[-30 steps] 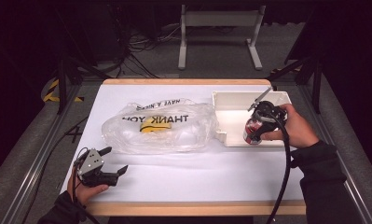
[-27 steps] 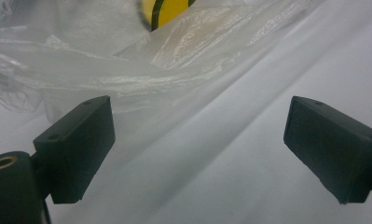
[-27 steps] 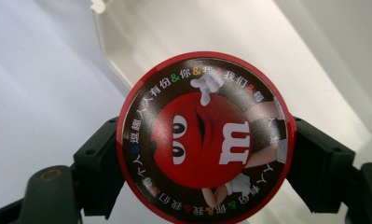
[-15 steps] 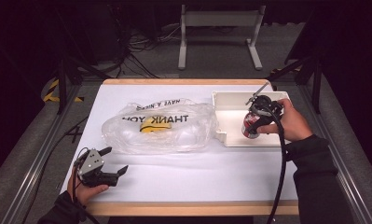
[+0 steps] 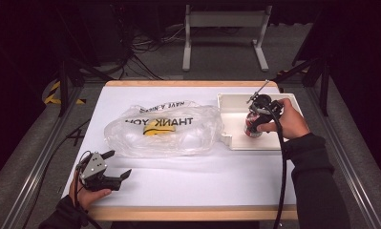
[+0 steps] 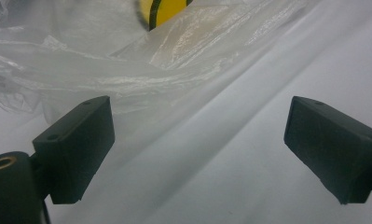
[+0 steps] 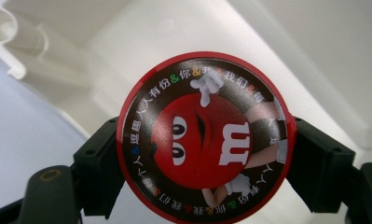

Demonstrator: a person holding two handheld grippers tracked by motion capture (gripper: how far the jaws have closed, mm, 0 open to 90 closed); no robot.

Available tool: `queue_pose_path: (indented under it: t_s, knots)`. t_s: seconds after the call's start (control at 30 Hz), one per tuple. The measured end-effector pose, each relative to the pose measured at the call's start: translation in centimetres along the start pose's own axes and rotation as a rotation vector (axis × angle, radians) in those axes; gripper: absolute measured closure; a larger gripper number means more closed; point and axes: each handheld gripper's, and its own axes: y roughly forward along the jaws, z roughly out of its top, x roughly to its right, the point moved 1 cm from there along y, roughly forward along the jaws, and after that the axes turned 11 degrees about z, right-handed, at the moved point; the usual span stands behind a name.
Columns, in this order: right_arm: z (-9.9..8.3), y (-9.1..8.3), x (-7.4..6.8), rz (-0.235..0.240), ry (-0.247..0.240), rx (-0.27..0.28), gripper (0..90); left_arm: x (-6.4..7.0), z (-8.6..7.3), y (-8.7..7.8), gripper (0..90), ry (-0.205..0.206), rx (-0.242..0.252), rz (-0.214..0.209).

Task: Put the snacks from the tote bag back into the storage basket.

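- The right gripper [image 5: 256, 120] is clamped on a round red candy tub with a cartoon-printed lid [image 5: 251, 127]; in the right gripper view its two black jaws press against opposite sides of the tub [image 7: 206, 135], with the lid facing the camera.
- In the high view the tub sits within the shallow white plastic tray [image 5: 236, 102] at the table's right far side, toward the tray's near edge; whether it rests on the tray floor or hangs just above it cannot be told.
- The person's right hand [image 5: 287, 119] wraps the gripper from the right, and a black cable trails down along the dark sleeve.
- The left gripper [image 5: 115, 164] rests near the table's near-left corner with its jaws spread wide and nothing between them.
- Just beyond those jaws, not touching, lies a crumpled clear plastic bag printed "THANK YOU" [image 5: 178, 136], with a yellow patch showing inside it [image 6: 167, 10].
- The bag lies mid-table on the white tabletop [image 5: 202, 176], its right end near the tray.
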Motion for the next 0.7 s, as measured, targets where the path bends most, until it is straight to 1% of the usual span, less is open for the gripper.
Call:
queue_pose_path:
  t_s: [0.03,0.17,0.27,0.43,0.5,0.53,0.7]
  knots:
    - [0.1,0.2,0.2,0.000,0.007,0.007,22.6,0.0,0.0,0.0,9.6,0.000,0.000,0.000]
    - [0.2,0.5,0.4,-0.004,0.019,0.005,22.5,0.0,0.0,0.0,9.6,0.000,0.000,-0.001]
    - [0.2,0.9,0.5,-0.005,0.020,0.007,22.5,0.0,0.0,0.0,9.6,-0.002,0.000,-0.001]
    - [0.3,1.9,0.6,0.004,0.027,-0.012,22.5,0.0,0.0,0.0,9.6,0.001,0.000,-0.001]
    - [0.4,2.3,0.7,0.001,0.021,-0.017,22.6,0.0,0.0,0.0,9.6,0.001,0.001,-0.001]
    - [0.4,2.6,0.8,0.002,0.028,-0.024,22.5,0.0,0.0,0.0,9.6,0.000,0.000,-0.002]
    - [0.3,3.1,1.0,0.005,0.036,-0.023,22.5,0.0,0.0,0.0,9.6,0.000,0.001,-0.003]
